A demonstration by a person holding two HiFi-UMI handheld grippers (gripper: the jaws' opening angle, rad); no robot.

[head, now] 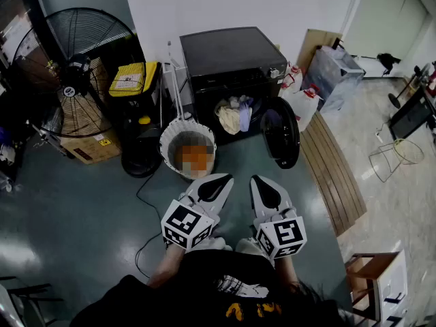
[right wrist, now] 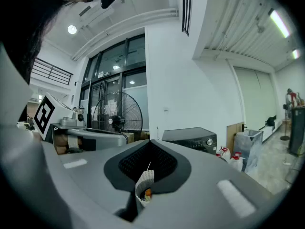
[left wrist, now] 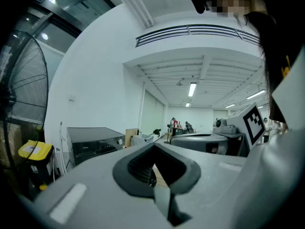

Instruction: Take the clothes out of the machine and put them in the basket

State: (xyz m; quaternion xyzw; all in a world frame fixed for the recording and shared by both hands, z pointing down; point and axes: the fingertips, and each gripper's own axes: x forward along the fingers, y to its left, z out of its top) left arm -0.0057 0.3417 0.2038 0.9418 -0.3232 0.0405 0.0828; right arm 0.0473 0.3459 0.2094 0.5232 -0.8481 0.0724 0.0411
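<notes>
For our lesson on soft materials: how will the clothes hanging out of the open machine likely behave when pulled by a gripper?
The clothes droop in folds over the opening of the machine, so they are probably floppy and would sag from a single pinch. Several pieces lie bunched together, so pulling one may well drag others out with it.
</notes>
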